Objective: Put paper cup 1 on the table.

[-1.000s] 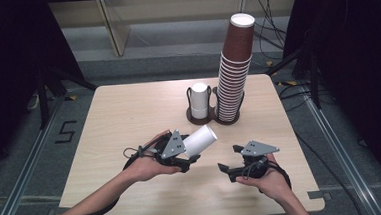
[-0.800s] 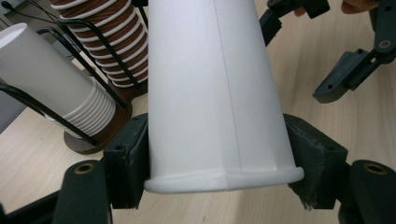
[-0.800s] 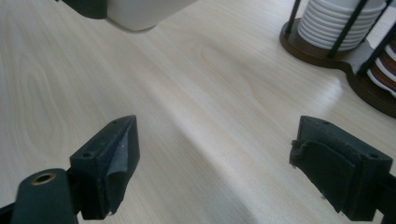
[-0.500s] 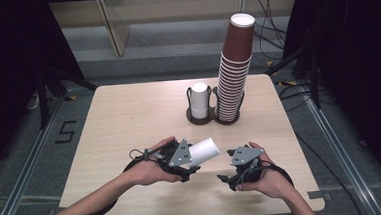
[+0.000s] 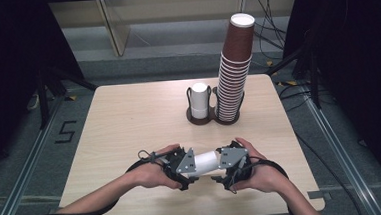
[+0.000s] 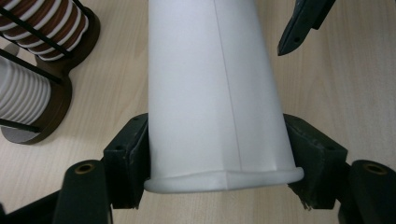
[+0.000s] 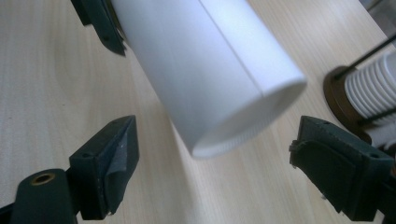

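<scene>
A white paper cup [image 5: 207,160] lies on its side in the air just above the table's near edge. My left gripper [image 5: 193,165] is shut on it near the rolled rim, its pads pressing both sides of the cup [image 6: 215,88]. The cup's closed bottom end [image 7: 201,70] points at my right gripper [image 7: 219,158], which stands open. The right jaws flank that end with a gap on each side. In the high view the right gripper [image 5: 218,167] faces the left one, the cup between them. One right finger [image 6: 299,28] shows beyond the cup.
On the wooden table [image 5: 129,121], at the back centre, stands a dark two-slot holder [image 5: 214,120]. It carries a short stack of white cups [image 5: 199,101] and a tall stack of brown cups [image 5: 234,70]. Cables trail from both grippers off the near edge.
The left gripper has swung the cup down and to the right. The right gripper has moved left and up until its open jaws sit around the cup's bottom end.
</scene>
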`<act>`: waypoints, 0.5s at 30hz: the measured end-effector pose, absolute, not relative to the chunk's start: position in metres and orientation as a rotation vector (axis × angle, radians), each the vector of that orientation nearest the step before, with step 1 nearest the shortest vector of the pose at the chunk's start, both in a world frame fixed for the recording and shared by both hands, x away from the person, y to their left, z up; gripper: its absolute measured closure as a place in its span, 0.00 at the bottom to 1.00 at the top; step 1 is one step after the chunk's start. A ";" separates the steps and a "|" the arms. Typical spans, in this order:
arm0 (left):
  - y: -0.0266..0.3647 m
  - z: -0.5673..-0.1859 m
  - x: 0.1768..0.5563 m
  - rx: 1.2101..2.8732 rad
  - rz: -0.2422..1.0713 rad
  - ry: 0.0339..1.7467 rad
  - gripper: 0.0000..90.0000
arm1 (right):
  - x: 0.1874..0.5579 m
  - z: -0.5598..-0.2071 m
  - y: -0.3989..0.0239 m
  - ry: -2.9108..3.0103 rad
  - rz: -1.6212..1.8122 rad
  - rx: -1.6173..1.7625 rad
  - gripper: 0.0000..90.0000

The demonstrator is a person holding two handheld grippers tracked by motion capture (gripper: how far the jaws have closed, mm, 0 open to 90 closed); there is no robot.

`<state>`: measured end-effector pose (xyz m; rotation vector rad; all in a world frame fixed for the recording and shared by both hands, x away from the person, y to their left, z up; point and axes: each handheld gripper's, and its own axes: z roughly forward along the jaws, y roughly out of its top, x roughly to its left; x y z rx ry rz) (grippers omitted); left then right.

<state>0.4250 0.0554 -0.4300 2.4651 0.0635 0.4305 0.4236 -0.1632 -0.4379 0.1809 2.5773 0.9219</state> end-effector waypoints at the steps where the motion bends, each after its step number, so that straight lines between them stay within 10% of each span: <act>1: 0.055 -0.430 0.425 2.465 0.431 0.064 0.34 | 0.424 -0.438 -0.163 2.577 0.922 0.181 0.17; 15: 0.047 -0.434 0.424 2.551 0.404 -0.024 0.34 | 0.419 -0.439 -0.136 2.696 0.826 0.056 0.19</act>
